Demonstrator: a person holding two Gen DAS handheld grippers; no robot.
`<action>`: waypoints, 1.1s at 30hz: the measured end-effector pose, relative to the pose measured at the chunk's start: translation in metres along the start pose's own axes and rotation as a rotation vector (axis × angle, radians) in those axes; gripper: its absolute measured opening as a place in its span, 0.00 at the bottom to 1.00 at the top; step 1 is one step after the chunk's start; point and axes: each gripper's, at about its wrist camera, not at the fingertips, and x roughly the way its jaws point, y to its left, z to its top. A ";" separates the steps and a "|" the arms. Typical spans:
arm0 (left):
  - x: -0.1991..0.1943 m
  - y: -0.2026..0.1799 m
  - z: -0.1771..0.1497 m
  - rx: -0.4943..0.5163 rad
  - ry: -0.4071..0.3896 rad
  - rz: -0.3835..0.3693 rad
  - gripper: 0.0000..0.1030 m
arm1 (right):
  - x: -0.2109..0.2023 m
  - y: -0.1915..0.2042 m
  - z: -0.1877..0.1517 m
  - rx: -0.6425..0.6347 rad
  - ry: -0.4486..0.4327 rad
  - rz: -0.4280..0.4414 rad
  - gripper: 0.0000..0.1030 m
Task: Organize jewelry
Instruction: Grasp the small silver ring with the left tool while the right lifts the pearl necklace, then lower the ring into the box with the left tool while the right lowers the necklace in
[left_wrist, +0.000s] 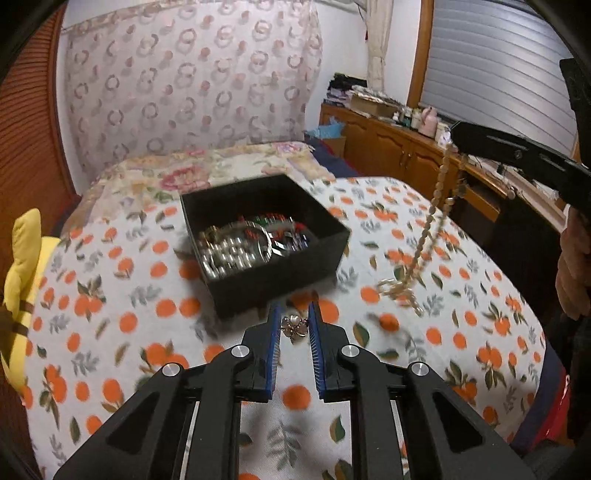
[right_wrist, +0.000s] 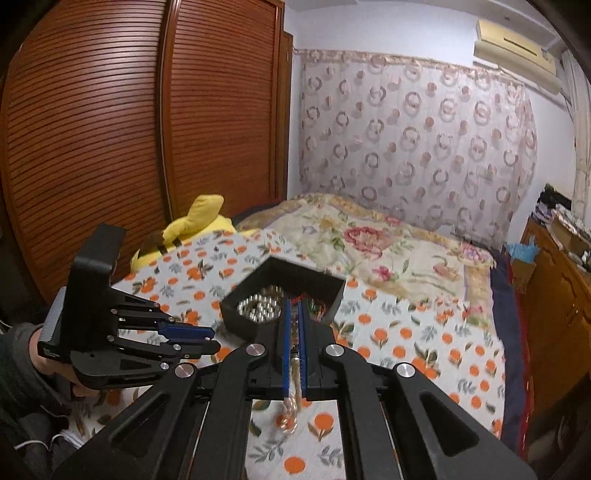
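Jaws: my right gripper (right_wrist: 294, 332) pinches the bead necklace (left_wrist: 428, 225); my left gripper (left_wrist: 294, 325) holds the flower ring (left_wrist: 294, 326). Next, I'd release both over the black box (left_wrist: 314, 254).

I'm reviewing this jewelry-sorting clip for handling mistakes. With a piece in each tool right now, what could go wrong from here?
1. The bead necklace hangs in a long loop from the right tool, its lower end trailing on the orange-print cover. It could snag or drag instead of dropping into the black box.
2. The small flower piece sits between the left tool tips, which look only loosely closed; it may slip out.
3. The box already holds jewelry, so the necklace may tangle.
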 end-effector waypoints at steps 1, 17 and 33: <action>0.000 0.002 0.004 -0.001 -0.006 0.002 0.14 | -0.001 -0.001 0.006 -0.004 -0.011 -0.001 0.04; 0.014 0.036 0.048 -0.046 -0.038 0.037 0.14 | 0.032 -0.018 0.083 -0.051 -0.094 0.020 0.04; 0.044 0.050 0.060 -0.060 0.000 0.060 0.14 | 0.116 -0.029 0.062 0.003 0.062 0.073 0.05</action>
